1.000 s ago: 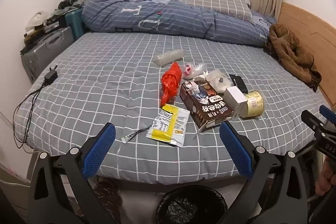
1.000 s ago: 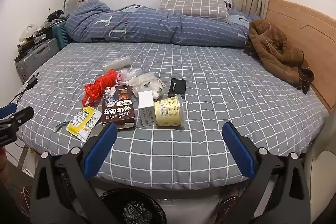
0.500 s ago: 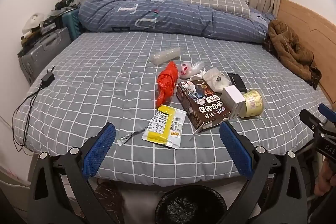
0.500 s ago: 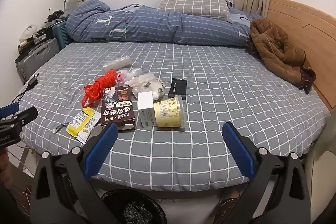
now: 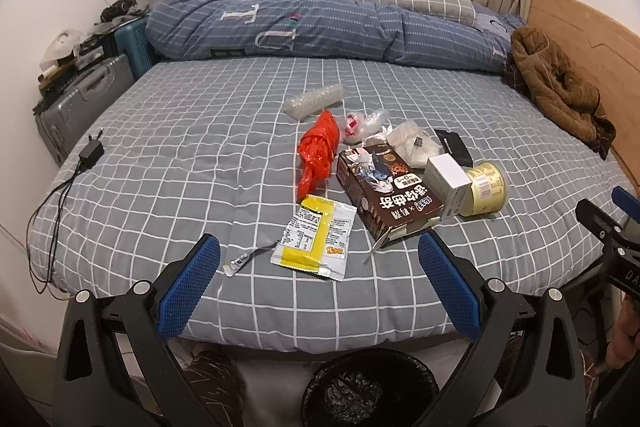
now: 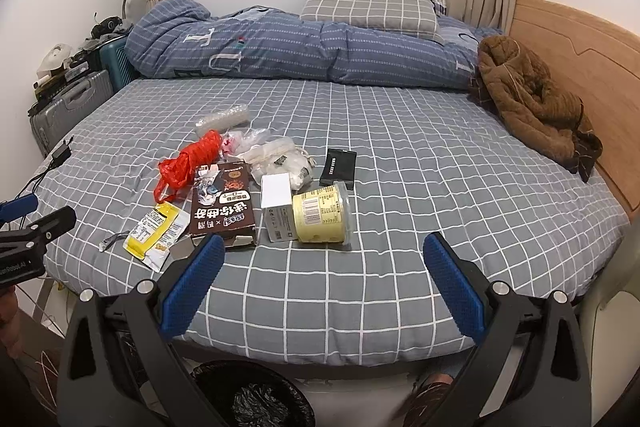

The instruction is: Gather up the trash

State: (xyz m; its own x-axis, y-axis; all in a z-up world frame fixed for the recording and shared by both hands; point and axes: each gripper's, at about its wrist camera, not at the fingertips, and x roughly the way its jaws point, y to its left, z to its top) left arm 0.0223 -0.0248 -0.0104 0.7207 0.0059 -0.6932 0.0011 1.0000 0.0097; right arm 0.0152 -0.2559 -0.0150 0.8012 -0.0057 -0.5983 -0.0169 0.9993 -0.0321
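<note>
Left gripper [image 5: 319,283] and right gripper [image 6: 324,283] both spread wide, empty, hovering over bed [image 6: 400,155] edge. Trash pile on bed: yellow wrapper [image 5: 316,239], brown carton [image 5: 386,195], red bag [image 5: 318,151]. Bin [image 5: 370,387] below.

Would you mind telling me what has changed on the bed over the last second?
Only the grippers moved. The left gripper has eased forward toward the yellow wrapper, which now sits nearer its open fingers. The right gripper barely shifted and is also open. Nothing was picked up or released: the brown box, red bag and yellow tub lie as before.
</note>
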